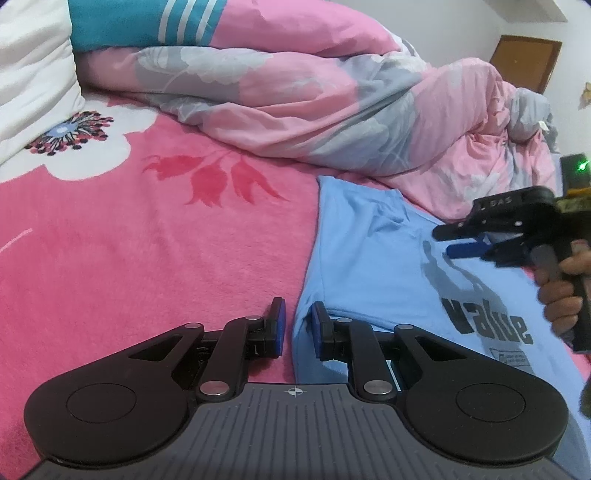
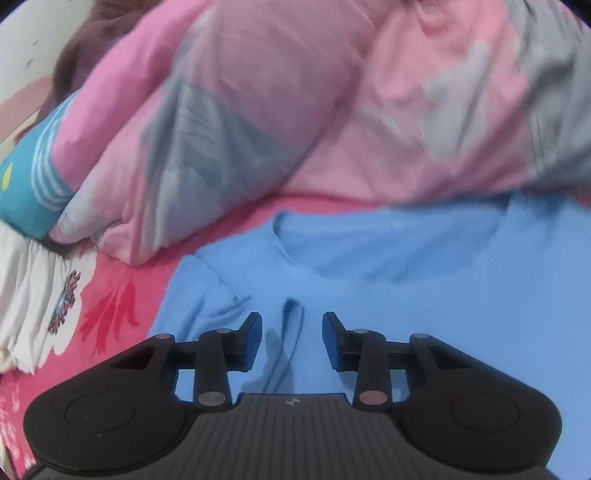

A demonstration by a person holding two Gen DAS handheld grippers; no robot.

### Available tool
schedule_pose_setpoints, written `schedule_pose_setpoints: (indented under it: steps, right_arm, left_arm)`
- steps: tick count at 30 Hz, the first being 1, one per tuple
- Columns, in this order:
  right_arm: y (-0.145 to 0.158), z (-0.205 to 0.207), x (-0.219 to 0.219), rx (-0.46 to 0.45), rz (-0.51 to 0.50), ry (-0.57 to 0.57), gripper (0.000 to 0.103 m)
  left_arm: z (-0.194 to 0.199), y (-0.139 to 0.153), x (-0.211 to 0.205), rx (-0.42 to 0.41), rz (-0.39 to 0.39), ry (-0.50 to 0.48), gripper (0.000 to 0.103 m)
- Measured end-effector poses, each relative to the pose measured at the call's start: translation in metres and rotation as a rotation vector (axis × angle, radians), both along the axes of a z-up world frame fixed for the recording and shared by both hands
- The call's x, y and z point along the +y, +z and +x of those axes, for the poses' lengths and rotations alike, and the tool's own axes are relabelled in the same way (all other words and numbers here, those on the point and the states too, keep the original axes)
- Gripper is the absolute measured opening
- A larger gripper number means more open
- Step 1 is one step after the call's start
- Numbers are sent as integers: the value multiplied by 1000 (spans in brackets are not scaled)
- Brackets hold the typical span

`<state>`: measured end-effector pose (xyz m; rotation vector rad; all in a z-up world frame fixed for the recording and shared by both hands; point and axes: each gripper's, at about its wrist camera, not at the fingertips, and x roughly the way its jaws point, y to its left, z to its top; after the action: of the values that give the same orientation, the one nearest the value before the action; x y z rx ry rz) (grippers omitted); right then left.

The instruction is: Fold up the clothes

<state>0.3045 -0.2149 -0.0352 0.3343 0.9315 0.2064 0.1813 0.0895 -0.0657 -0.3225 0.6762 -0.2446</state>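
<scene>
A light blue T-shirt (image 1: pixel 369 258) with a dark "value" print (image 1: pixel 487 321) lies flat on the pink bed blanket (image 1: pixel 129 240). My left gripper (image 1: pixel 297 326) sits low at the shirt's left edge. Its jaws are narrowly apart, the edge of the cloth lies in the gap, and the pads do not press on it. My right gripper (image 1: pixel 447 243), held in a hand (image 1: pixel 561 295), hovers over the shirt's right part. In the right wrist view the right gripper (image 2: pixel 291 338) is open above the shirt (image 2: pixel 443 295), just below the collar (image 2: pixel 388 236), with a small raised crease (image 2: pixel 291 314) under the gap.
A bunched pink and grey quilt (image 1: pixel 332 110) runs along the far side of the shirt, and its edge nearly touches the collar in the right wrist view (image 2: pixel 332 110). A white pillow (image 1: pixel 29 74) and a teal striped cushion (image 1: pixel 147 22) lie at the far left.
</scene>
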Motion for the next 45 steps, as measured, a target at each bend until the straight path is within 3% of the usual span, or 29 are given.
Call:
schedule_pose_setpoints:
  steps: [6, 8, 9, 10, 13, 17, 20, 22, 24, 27, 31, 33, 35, 37, 45]
  right_arm:
    - [-12, 10, 3, 4, 56, -32, 36]
    - [-13, 7, 3, -9, 48, -37, 20]
    - [-14, 6, 3, -16, 44, -39, 6]
    - [-13, 3, 1, -25, 59, -44, 4]
    - [-8, -12, -7, -53, 101, -91, 4]
    - [-17, -17, -25, 8, 136, -176, 6]
    - [-6, -36, -23, 10, 159, -98, 10]
    - [9, -60, -5, -32, 112, 54, 25]
    - [24, -91, 26, -118, -47, 243, 37]
    - [31, -140, 75, -298, -385, 515, 39]
    - [10, -168, 113, -390, -634, 741, 38]
    - [-3, -166, 124, -408, -734, 783, 36]
    - [-9, -162, 127, -414, -766, 795, 30]
    - [-8, -159, 127, -412, -771, 791, 5]
    - [8, -186, 131, -433, -806, 818, 4]
  left_arm:
    - [1, -1, 2, 3, -17, 1, 17]
    - [1, -1, 3, 5, -25, 2, 17]
    - [1, -1, 4, 7, -33, 2, 17]
    - [1, -1, 5, 10, -41, 2, 17]
    - [3, -2, 8, 19, -61, 4, 17]
    - [3, -2, 10, 23, -77, 4, 17]
    - [4, -2, 14, 33, -105, 4, 17]
    - [6, -2, 16, 42, -127, 6, 17]
    - [6, -2, 18, 47, -139, 8, 16]
    - [4, 0, 20, 41, -134, 10, 16]
    - [5, -1, 22, 36, -136, 8, 16]
    - [6, -1, 23, 36, -141, 8, 16]
    - [6, -2, 24, 37, -146, 7, 16]
    - [6, -2, 25, 39, -151, 7, 16]
    - [7, -3, 27, 47, -171, 8, 16]
